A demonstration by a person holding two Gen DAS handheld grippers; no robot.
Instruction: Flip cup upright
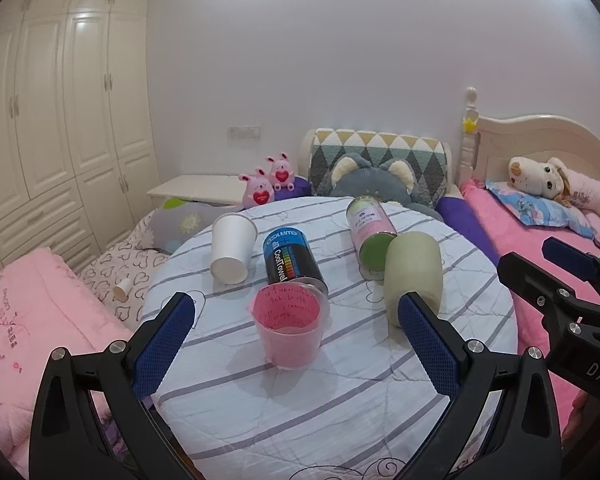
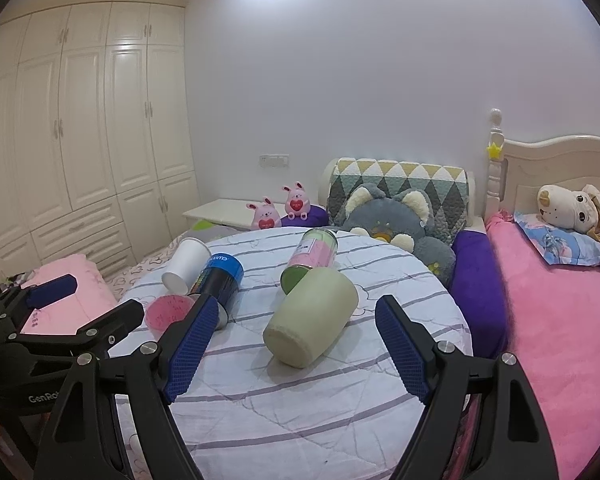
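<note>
A pink translucent cup [image 1: 290, 326] stands upright on the round striped table [image 1: 340, 400], between the blue pads of my open left gripper [image 1: 296, 316], which is empty. A pale green frosted cup [image 2: 312, 318] lies on its side, base toward me, just ahead of my open, empty right gripper [image 2: 294, 316]. It also shows in the left wrist view [image 1: 414, 276]. A white paper cup [image 1: 232, 252] lies on its side at the far left. The pink cup [image 2: 168, 312] is partly hidden behind my right gripper's left finger.
A dark blue CoolTowel can [image 1: 290, 262] and a pink-and-green can [image 1: 368, 232] lie on the table behind the cups. Beds with pink bedding [image 2: 560, 320], plush toys [image 1: 372, 178] and a wardrobe [image 1: 60, 120] surround the table. The right gripper [image 1: 572, 292] shows at right.
</note>
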